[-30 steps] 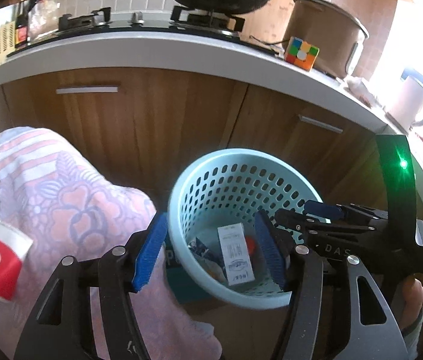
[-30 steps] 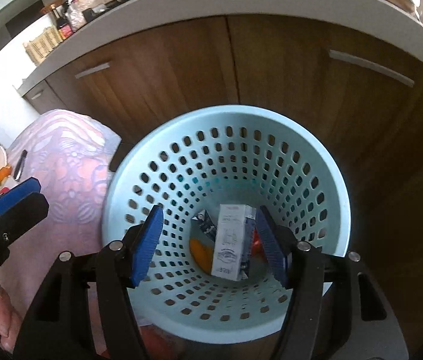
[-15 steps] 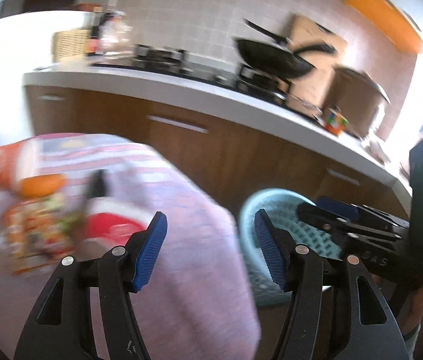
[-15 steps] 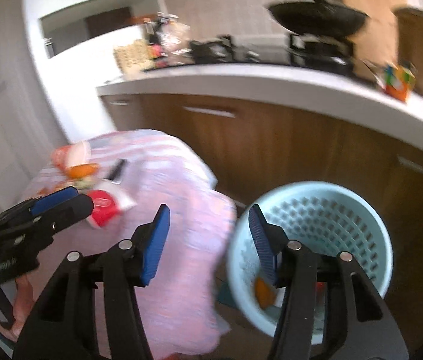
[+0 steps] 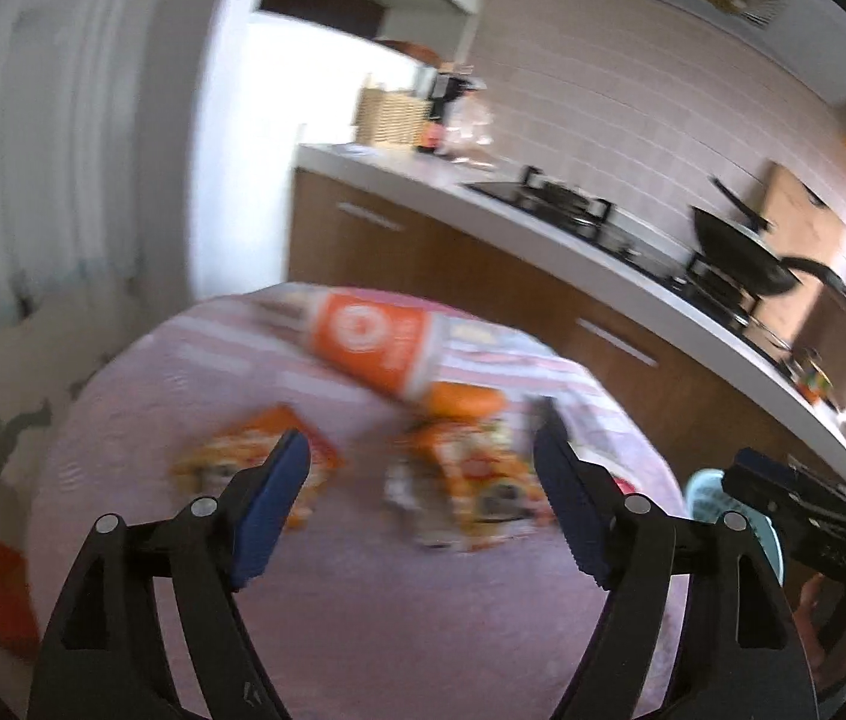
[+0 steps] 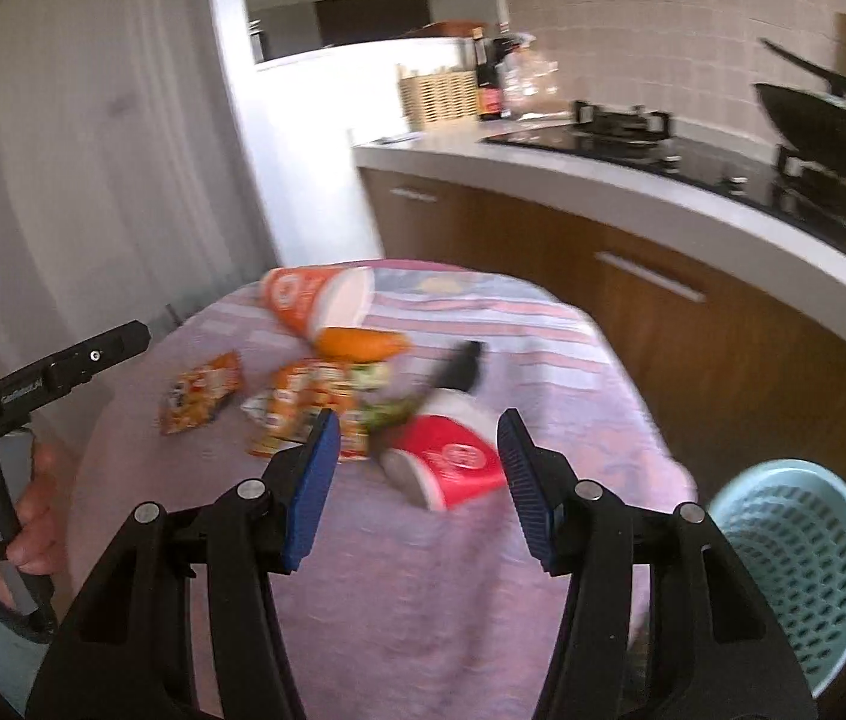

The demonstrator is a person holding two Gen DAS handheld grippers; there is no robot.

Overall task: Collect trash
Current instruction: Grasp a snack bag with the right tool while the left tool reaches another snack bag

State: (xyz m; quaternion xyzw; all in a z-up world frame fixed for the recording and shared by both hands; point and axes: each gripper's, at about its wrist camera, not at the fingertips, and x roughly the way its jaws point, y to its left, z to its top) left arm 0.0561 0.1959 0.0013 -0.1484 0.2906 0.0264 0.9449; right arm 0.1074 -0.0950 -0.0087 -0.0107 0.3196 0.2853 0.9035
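Both grippers hover over a table draped in a pink striped cloth (image 6: pixel 423 570), each with its blue-padded jaws spread apart and holding nothing. The left gripper (image 5: pixel 423 501) faces two blurred orange snack wrappers (image 5: pixel 471 480). Beyond them an orange paper cup (image 5: pixel 372 342) lies on its side, its long axis running from upper left to lower right. The right gripper (image 6: pixel 417 480) frames a red paper cup (image 6: pixel 453 462), also tipped over, its base end toward the camera and left. Each cup carries a round white logo; no lettering on them is readable. The pale blue perforated basket (image 6: pixel 795 564) stands on the floor just right of the table.
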